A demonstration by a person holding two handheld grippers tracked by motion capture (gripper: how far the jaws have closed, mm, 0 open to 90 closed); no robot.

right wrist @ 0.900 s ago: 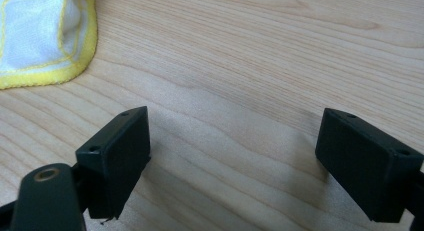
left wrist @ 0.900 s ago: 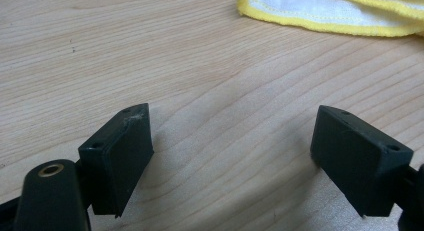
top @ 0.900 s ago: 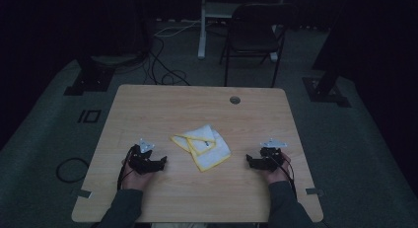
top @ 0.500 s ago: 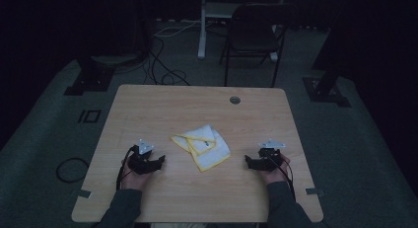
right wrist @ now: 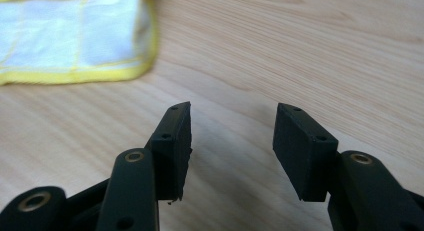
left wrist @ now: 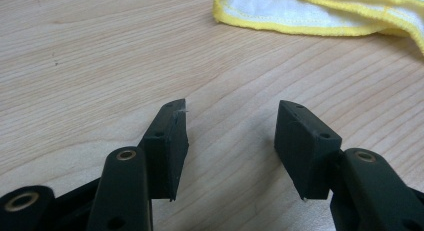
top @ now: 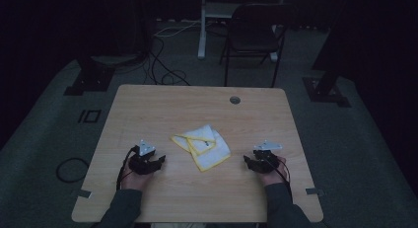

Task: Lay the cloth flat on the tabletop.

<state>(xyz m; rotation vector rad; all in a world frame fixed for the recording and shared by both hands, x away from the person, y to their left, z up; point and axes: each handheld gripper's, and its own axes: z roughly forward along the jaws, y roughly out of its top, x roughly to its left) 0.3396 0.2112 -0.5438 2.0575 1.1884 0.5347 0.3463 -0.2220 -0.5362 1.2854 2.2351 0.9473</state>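
A white cloth with yellow hems (top: 202, 146) lies crumpled and partly folded near the middle of the wooden table (top: 162, 102). My left gripper (top: 160, 161) rests low on the table to the cloth's left, jaws open and pointing toward it, nothing between them. In the left gripper view the left gripper (left wrist: 230, 126) sees the cloth's edge (left wrist: 320, 11) ahead. My right gripper (top: 246, 160) sits to the cloth's right, also open and empty. The right gripper view shows the right gripper (right wrist: 232, 126) with the cloth (right wrist: 75, 36) at the upper left, a short way off.
A round cable hole (top: 235, 99) sits near the table's far edge. Behind the table stand a dark chair (top: 254, 38) and a white post (top: 202, 25); cables (top: 162, 65) trail on the floor. Black stand feet (top: 91, 77) flank the table.
Both grippers have edged slightly nearer to the cloth. The cloth has not moved.
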